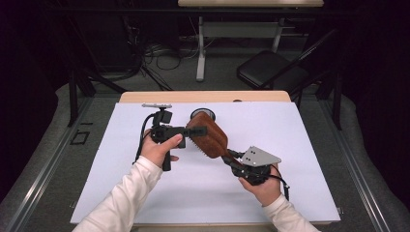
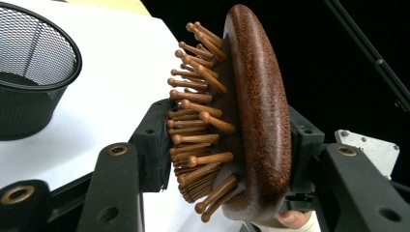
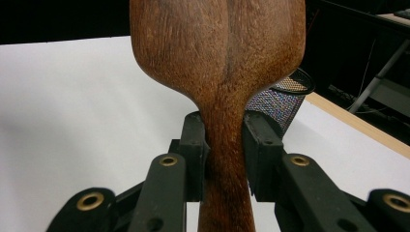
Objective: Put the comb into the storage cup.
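Handover step: right hand-held gripper (image 1: 231, 157) clamps hairbrush (image 1: 209, 135) handle; left hand-held gripper (image 1: 193, 131) pinches its head; next, right releases.

**Brown brush, black mesh, white bench**

The wooden hairbrush (image 1: 209, 134) is reddish-brown, speckled with fine grain — its pegs (image 2: 196, 121) a lighter tan. Near the bench's (image 1: 290, 145) far edge, the mesh basket (image 2: 29, 72) is black; the bench top is white — both tools black.

1. The left gripper (image 1: 193, 131) is held level, pointing toward the person's right, its jaws clamped across a wooden brush (image 1: 209, 134).
2. The right gripper (image 1: 231, 157) points up-left across the table, its jaws pinching the brush's handle.
3. Both white-sleeved forearms reach in from below.
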Tool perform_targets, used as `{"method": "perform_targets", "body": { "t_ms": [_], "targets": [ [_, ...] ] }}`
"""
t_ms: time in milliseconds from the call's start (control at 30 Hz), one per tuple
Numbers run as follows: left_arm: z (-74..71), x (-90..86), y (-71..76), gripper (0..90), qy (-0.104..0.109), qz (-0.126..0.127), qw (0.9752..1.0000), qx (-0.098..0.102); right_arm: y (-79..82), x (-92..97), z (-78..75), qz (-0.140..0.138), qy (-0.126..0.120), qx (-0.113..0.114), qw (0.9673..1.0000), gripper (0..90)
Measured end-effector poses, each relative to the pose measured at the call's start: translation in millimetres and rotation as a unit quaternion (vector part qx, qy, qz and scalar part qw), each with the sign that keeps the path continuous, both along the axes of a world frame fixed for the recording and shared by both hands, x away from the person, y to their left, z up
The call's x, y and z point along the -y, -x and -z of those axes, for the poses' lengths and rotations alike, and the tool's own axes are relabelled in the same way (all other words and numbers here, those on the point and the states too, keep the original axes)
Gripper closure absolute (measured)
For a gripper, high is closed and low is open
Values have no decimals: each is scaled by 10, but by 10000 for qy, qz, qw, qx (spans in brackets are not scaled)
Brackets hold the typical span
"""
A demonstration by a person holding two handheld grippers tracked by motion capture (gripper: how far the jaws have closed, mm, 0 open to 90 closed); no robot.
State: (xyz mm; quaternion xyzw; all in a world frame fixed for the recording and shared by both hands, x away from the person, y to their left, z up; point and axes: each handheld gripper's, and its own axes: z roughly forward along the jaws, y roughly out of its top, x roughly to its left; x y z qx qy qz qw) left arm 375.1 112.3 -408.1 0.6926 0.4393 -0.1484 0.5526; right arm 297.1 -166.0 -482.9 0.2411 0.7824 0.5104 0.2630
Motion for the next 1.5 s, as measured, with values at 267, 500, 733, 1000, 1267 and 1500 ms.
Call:
{"method": "perform_targets", "body": {
  "t_ms": [267,500,733,1000,1267,1500],
  "targets": [
    [-1,-2,2,487,-31,47,10000,22,-1,0,9,-11,5,-9,10000,722],
    [-6,0,2,493,-43,47,10000,-18,-2,0,15,-17,-21,-22,10000,722],
    [-12,16,-7,498,-44,35,10000,-35,-8,7,21,-5,-73,-68,10000,721],
    [-12,19,-13,502,-39,17,9999,-97,-10,12,26,-7,-125,-102,9999,721],
    [-12,7,-34,505,3,4,9999,-161,-25,18,24,-22,-267,-184,9995,714],
    [-17,21,-40,507,6,-13,9998,-213,-29,23,25,-16,-311,-237,9992,711]
  ]
}}
